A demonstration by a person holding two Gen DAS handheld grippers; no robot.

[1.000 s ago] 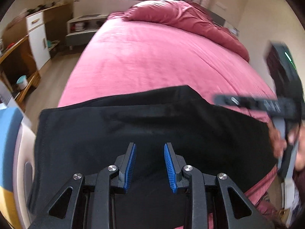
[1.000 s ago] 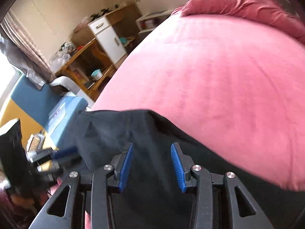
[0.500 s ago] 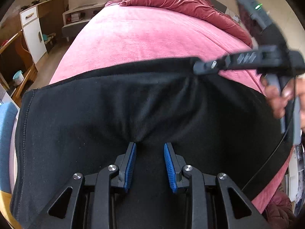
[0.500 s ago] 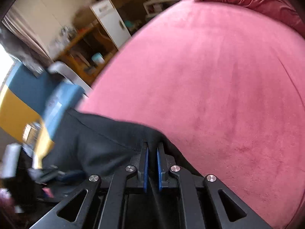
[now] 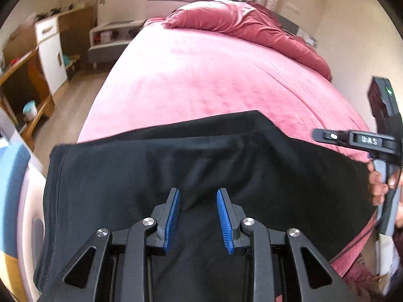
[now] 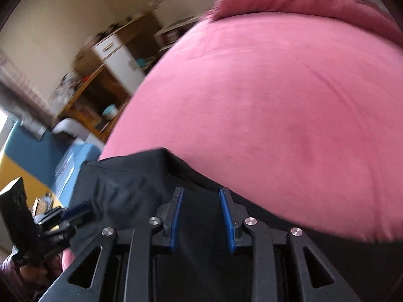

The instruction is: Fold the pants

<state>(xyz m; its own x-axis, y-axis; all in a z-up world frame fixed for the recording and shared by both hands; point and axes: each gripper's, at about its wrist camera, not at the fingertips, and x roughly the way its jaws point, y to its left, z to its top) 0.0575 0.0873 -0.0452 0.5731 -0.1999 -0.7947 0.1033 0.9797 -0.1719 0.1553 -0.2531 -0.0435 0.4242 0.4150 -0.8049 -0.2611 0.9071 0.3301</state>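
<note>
Black pants point(image 5: 226, 163) lie across the near end of a pink bed point(image 5: 214, 80). My left gripper point(image 5: 197, 201) sits low on their middle. A thick bunch of the cloth fills the gap between its blue pads, and creases run out from them. In the left wrist view my right gripper point(image 5: 320, 136) hangs above the right part of the pants, held by a hand point(image 5: 377, 186). Its own view shows its jaws point(image 6: 201, 201) opening, pads apart over the black cloth point(image 6: 126, 183) and not pressing it. The left gripper point(image 6: 80, 211) shows at the lower left there.
A rumpled pink duvet point(image 5: 246, 25) lies at the head of the bed. Left of the bed are wood floor point(image 5: 73, 105), a white cabinet point(image 5: 50, 52), a wooden desk point(image 5: 22, 85) and a low shelf point(image 5: 110, 35). A blue and yellow seat point(image 5: 10, 176) stands near the pants' left end.
My right gripper shut on the far edge of the pants and lifted it, then let go and drew back to the right. The cloth has sunk flat again. My left gripper keeps the same gap.
</note>
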